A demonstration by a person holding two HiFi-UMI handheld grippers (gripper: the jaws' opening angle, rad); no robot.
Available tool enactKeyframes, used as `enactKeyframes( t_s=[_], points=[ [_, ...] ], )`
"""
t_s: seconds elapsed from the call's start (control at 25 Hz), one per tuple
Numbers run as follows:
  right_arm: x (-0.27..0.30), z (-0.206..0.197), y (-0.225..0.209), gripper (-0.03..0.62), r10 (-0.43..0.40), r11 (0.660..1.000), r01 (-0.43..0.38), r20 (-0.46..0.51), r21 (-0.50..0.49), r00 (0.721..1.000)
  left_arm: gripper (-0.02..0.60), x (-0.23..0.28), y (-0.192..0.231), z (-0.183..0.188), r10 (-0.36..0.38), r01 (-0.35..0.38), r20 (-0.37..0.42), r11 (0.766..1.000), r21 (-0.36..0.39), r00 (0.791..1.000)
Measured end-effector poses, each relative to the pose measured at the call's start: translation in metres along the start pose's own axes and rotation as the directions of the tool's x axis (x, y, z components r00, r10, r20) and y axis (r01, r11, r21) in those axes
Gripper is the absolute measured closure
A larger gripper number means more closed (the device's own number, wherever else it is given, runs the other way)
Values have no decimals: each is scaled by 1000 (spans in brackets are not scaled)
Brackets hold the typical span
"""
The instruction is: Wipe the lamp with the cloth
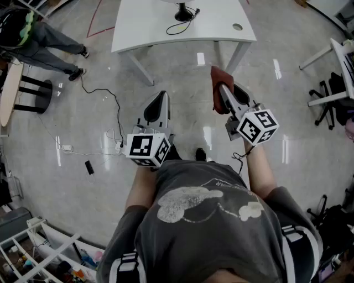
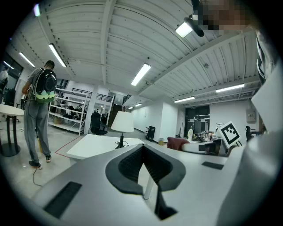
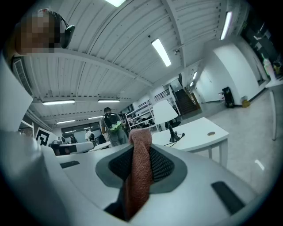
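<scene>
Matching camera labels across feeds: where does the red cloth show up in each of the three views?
Head view: cloth right of centre, upper half, held in the right gripper.
Left gripper view: small dark red lump right of centre, left of the right gripper's marker cube.
Right gripper view: bottom centre, clamped in that gripper.
Shared landmark: the white table carrying the lamp.

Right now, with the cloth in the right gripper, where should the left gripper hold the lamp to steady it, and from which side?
Probably the lamp's thin upright stem, between shade and base, coming level from the near edge of the table. The stem looks slim enough for the jaws; the shade flares wide and the base sits flat on it.
</scene>
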State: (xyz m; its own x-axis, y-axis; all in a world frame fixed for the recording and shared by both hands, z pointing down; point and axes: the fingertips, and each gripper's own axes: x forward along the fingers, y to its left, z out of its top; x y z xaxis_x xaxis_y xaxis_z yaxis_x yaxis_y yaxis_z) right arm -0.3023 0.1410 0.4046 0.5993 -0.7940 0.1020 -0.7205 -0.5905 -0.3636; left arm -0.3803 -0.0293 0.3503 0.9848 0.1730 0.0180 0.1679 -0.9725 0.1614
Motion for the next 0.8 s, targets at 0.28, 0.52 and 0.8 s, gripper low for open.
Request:
enactKeyframes(
  t_s=[0.28, 0.52, 0.8],
  points=[
    [67, 11, 13, 508, -43, 999, 43, 17, -8, 999, 574, 30, 66, 24, -53, 53, 18, 998, 23, 998],
    [148, 27, 40, 508, -53, 998, 54, 25, -34, 998, 574, 50, 148, 51, -64, 63, 38, 998, 29, 997],
    [214, 30, 69, 508, -87, 995, 89, 36, -52, 996, 574, 53, 229, 65, -81, 80, 47, 996, 25, 996]
  ],
)
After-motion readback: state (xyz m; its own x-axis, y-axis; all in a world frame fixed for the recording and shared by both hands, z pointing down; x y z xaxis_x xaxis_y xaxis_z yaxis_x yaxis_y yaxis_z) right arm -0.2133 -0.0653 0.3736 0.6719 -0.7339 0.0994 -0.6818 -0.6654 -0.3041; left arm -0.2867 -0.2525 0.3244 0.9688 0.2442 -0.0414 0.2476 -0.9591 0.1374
